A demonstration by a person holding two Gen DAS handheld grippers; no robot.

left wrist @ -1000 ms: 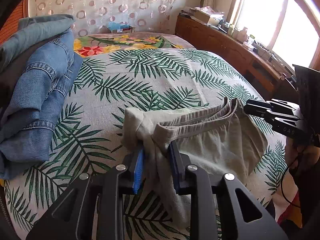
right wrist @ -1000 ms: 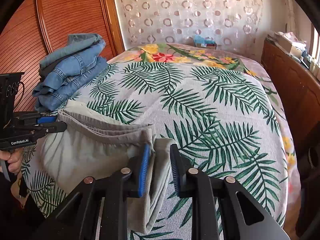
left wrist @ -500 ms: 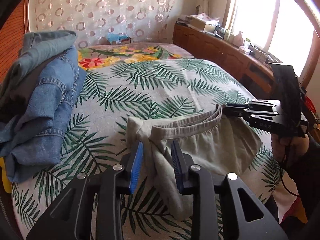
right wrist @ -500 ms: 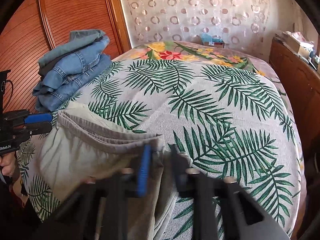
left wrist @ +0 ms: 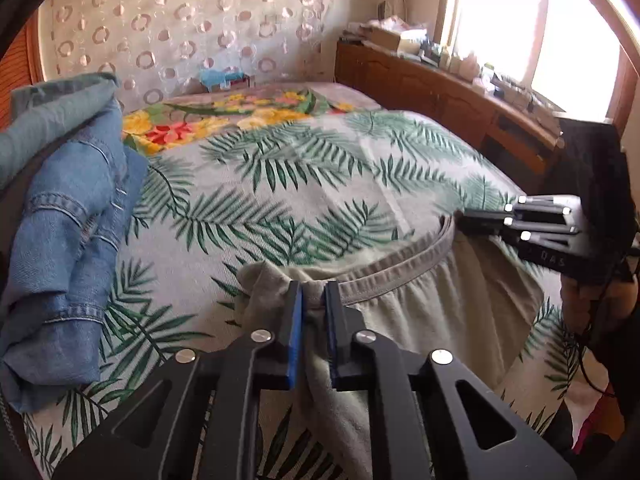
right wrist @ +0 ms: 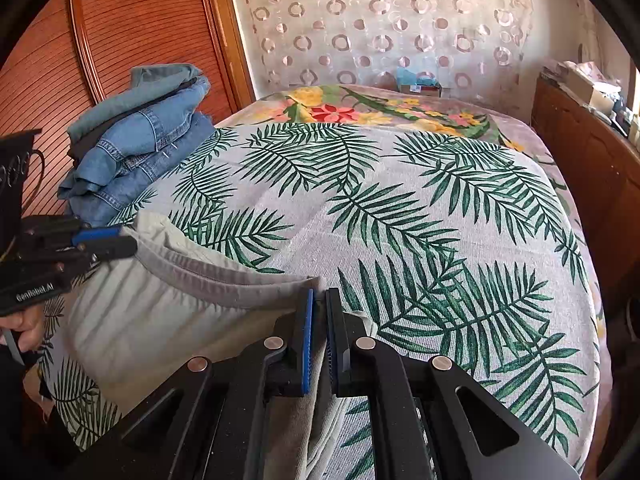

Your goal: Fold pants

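Note:
Grey-beige pants (left wrist: 436, 312) with an elastic waistband lie at the near edge of the bed, also in the right wrist view (right wrist: 160, 312). My left gripper (left wrist: 313, 292) is shut on the waistband's left end; it shows from the side in the right wrist view (right wrist: 120, 240). My right gripper (right wrist: 319, 300) is shut on the waistband's right end; it shows in the left wrist view (left wrist: 464, 218). The waistband is stretched between the two grippers. The pants' legs hang below the frames, hidden.
A palm-leaf bedspread (right wrist: 400, 220) covers the bed. A pile of folded denim jeans (left wrist: 60, 220) sits at the bed's left side by a wooden wardrobe (right wrist: 120, 40). A wooden dresser (left wrist: 440, 88) with clutter runs along the right under a window.
Both grippers have closed tighter on the waistband ends and pulled apart, drawing the waistband taut. The pants have lifted and shifted slightly toward the bed's near edge.

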